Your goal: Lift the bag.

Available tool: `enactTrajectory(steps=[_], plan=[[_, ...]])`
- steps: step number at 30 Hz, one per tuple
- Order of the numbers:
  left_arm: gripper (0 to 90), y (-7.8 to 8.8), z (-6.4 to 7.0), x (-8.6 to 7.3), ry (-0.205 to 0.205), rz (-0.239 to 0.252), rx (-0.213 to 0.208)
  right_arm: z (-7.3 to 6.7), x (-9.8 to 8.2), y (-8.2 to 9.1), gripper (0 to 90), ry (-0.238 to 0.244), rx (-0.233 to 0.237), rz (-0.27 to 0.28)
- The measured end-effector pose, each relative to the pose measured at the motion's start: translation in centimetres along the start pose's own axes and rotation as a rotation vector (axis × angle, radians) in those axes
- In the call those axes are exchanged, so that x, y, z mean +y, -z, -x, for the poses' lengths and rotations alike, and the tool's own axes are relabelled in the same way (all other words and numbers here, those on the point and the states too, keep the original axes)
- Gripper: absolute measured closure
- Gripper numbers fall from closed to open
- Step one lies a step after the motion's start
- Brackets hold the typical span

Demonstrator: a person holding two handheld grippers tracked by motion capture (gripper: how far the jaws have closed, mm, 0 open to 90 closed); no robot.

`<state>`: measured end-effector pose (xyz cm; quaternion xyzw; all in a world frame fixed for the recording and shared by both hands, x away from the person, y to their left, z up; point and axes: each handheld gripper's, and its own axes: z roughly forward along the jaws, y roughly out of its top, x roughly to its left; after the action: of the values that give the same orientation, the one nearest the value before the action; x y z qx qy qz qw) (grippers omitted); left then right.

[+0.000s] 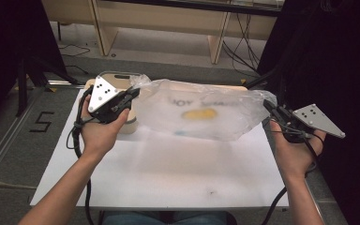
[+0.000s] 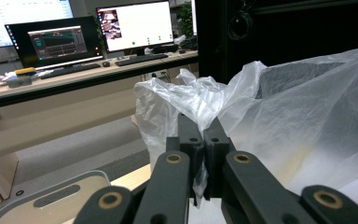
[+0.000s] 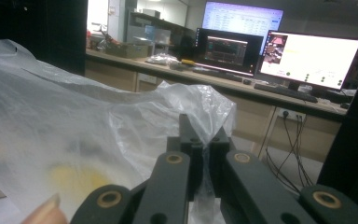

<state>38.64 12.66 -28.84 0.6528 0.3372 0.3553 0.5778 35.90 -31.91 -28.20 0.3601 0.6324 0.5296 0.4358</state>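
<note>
The thin, translucent white plastic bag (image 1: 197, 115) hangs stretched above the white table (image 1: 168, 173), left tongs (image 1: 132, 95) clamping its nine-o'clock edge, right tongs (image 1: 268, 106) its three-o'clock edge. Light, limp, slippery film; bunched edges grip best.

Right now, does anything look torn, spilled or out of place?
Nothing stands out. The plastic bag hangs stretched between the left gripper and right gripper, each shut on a bunched end. I see no tear or spill on the white board.
</note>
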Motion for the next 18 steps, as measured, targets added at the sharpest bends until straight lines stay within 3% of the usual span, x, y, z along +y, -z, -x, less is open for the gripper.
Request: enactTrajectory(steps=[11, 18], plan=[[88.9, -1.5, -0.3, -0.3, -0.008, -0.026, 0.011, 0.3, -0.4, -1.1, 90.0, -0.011, -0.009, -0.012], [88.9, -2.7, -0.3, -0.8, 0.009, -0.036, 0.022, 0.3, -0.9, -1.9, 90.0, -0.01, -0.011, -0.016]])
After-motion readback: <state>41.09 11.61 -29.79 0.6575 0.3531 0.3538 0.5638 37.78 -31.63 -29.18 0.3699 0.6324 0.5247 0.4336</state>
